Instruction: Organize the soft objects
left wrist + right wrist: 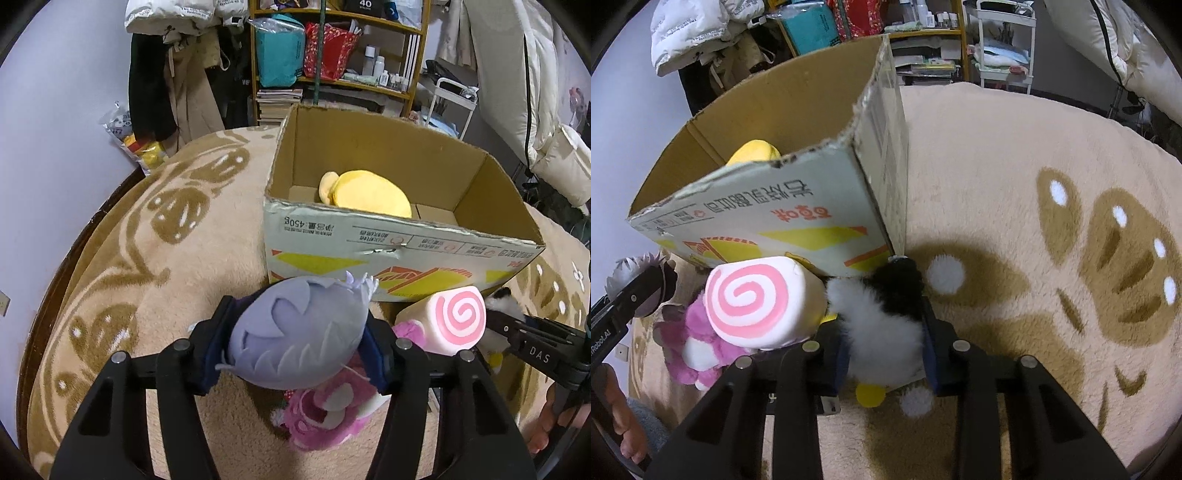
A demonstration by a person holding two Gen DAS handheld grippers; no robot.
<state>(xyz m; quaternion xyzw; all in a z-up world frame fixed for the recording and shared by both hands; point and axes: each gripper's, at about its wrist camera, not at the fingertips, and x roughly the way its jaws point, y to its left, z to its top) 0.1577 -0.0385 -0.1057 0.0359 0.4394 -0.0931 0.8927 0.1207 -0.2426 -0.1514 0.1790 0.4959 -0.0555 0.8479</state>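
My left gripper (299, 332) is shut on a grey-lavender plush (295, 332) and holds it just before the cardboard box (369, 258). A yellow plush (365, 194) lies inside the box, also visible in the right wrist view (753, 151). My right gripper (882, 325) is shut on a black-and-white fluffy plush (882, 314) by the box's near corner (871, 236). A pink-swirl roll plush (447, 321) (757, 302) rests on a pink plush bear (325, 417) (690, 347) between the grippers.
Everything sits on a beige patterned blanket (166, 258) (1034, 221). Shelves with bags and bottles (332, 55), hanging clothes (177, 81) and a white cart (450, 99) stand behind. A bare foot (624, 417) shows at the lower left of the right wrist view.
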